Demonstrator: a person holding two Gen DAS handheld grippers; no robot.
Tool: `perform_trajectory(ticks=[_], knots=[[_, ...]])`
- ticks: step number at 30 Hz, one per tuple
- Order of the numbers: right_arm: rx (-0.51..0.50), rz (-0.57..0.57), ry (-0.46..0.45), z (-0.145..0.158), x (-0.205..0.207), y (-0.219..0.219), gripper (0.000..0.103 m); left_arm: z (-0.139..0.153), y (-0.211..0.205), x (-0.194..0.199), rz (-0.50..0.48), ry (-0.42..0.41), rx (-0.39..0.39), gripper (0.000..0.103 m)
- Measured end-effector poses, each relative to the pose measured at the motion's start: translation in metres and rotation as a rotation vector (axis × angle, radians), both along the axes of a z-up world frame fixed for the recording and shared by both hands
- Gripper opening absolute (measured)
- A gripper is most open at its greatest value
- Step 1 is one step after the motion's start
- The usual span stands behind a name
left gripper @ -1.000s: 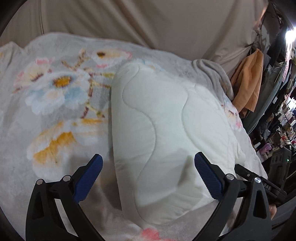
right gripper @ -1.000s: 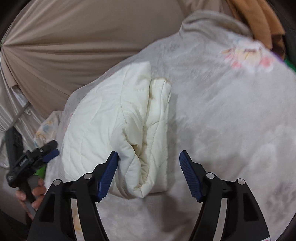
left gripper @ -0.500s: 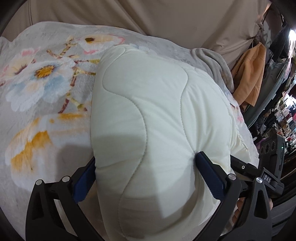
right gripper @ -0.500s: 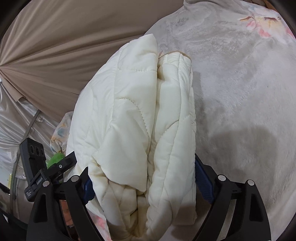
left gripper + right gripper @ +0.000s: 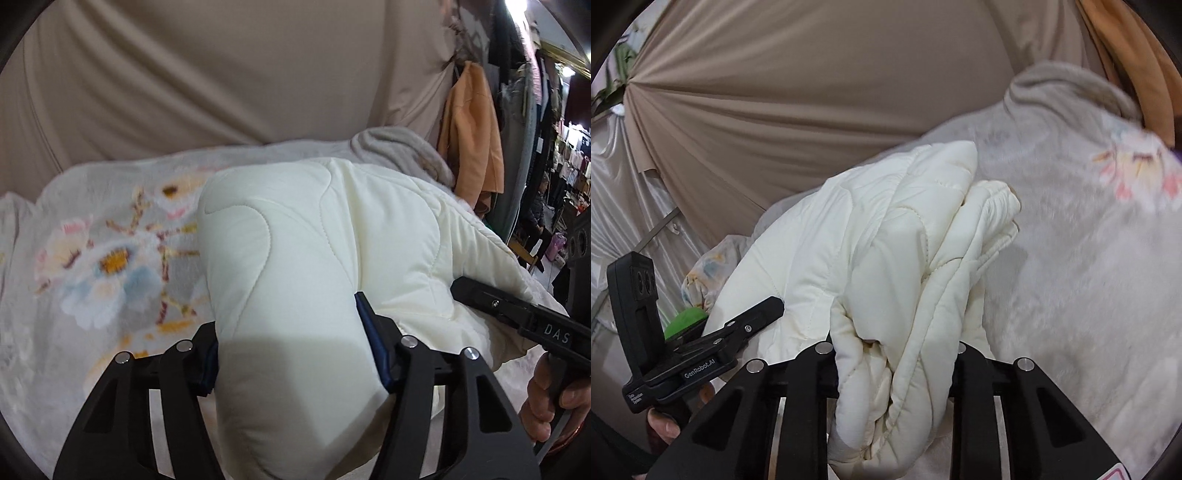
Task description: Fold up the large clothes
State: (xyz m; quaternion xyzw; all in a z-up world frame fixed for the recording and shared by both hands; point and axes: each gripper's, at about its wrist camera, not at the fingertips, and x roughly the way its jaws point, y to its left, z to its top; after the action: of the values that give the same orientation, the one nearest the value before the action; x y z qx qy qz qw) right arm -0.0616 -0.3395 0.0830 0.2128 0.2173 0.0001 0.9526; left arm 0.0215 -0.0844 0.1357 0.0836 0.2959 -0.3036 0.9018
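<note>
Both now clamped: left hand-held gripper on one end of folded cream quilted jacket, right hand-held gripper on bunched opposite end. Open a second ago. Bundle over floral blanket, apparently lifting; folding likely finished, relocation probably next.

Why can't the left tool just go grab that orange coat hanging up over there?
Probably not right now. The left tool is already shut on the folded white puffy jacket, so it is full. The orange coat hangs beyond the flowery blanket, past the jacket.
</note>
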Motion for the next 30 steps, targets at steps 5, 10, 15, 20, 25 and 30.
perform_trajectory(ticks=[5, 10, 15, 20, 25, 30], knots=[[-0.089, -0.034, -0.108, 0.04, -0.023, 0.018, 0.025, 0.04, 0.006, -0.019, -0.025, -0.122, -0.034, 0.058], [-0.174, -0.053, -0.196, 0.074, -0.034, 0.034, 0.024, 0.075, 0.014, -0.031, -0.026, -0.241, -0.06, 0.058], [-0.264, -0.058, -0.291, 0.108, -0.032, 0.057, 0.024, 0.107, 0.03, -0.033, -0.006, -0.358, -0.093, 0.057], [-0.358, -0.044, -0.405, 0.142, -0.016, 0.086, 0.024, 0.138, 0.055, -0.025, 0.026, -0.501, -0.144, 0.056], [-0.365, 0.016, -0.546, 0.17, 0.024, 0.103, 0.024, 0.158, 0.085, 0.005, 0.05, -0.666, -0.222, 0.057], [-0.266, 0.104, -0.52, 0.148, 0.123, 0.096, 0.027, 0.131, 0.105, 0.088, 0.096, -0.636, -0.263, 0.064]])
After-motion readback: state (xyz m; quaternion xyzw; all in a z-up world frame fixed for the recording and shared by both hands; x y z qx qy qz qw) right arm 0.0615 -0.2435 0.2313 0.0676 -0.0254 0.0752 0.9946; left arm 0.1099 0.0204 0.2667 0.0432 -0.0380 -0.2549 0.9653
